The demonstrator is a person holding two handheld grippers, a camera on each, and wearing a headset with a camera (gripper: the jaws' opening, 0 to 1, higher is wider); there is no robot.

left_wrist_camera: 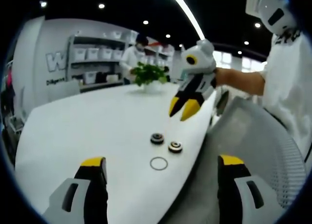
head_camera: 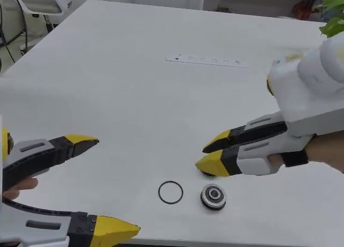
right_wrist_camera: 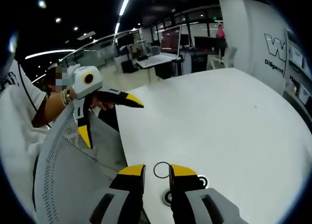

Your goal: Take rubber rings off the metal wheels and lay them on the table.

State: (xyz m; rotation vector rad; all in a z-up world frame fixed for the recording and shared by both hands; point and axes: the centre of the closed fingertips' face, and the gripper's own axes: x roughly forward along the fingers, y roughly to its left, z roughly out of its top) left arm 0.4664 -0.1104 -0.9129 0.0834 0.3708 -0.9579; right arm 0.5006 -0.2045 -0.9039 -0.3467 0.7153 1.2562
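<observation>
Ring (head_camera: 171, 192) loose, far wheel (left_wrist_camera: 157, 138) half-hidden behind right claw (head_camera: 201, 155)

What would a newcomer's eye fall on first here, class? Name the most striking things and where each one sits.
The yellow-tipped claws stand out first: the left claw gapes wide at the near left, the right claw, narrowly parted, hovers over one metal wheel. Between them on the white table, a loose black rubber ring lies beside a second wheel.
</observation>
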